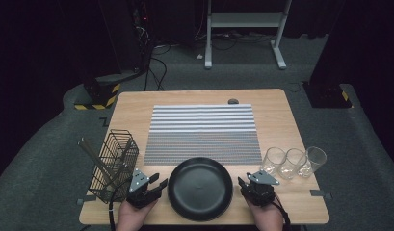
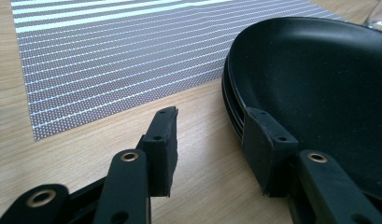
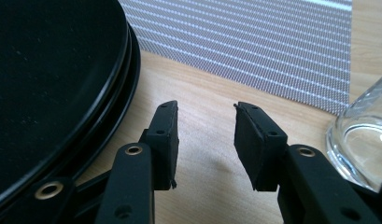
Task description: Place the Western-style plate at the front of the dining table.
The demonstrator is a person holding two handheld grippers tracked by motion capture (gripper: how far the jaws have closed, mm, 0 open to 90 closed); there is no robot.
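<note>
Two hand-held grippers sit beside the black plates (image 1: pixel 200 188) on the worktop (image 1: pixel 132 113). Left hand-held gripper (image 2: pixel 212 135) straddles the rim, not squeezing; right one (image 3: pixel 205 140) is spread, empty. Next, I think: pinch and lift.

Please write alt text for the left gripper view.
The left gripper, jaws apart, sits beside a stack of black plates, one jaw against the stack's rim. Behind lies a striped grey placemat on the wooden table.

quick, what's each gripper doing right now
Left gripper: open, one jaw by the black plates' rim, holding nothing.
Right gripper: open, empty, over bare table.
</note>
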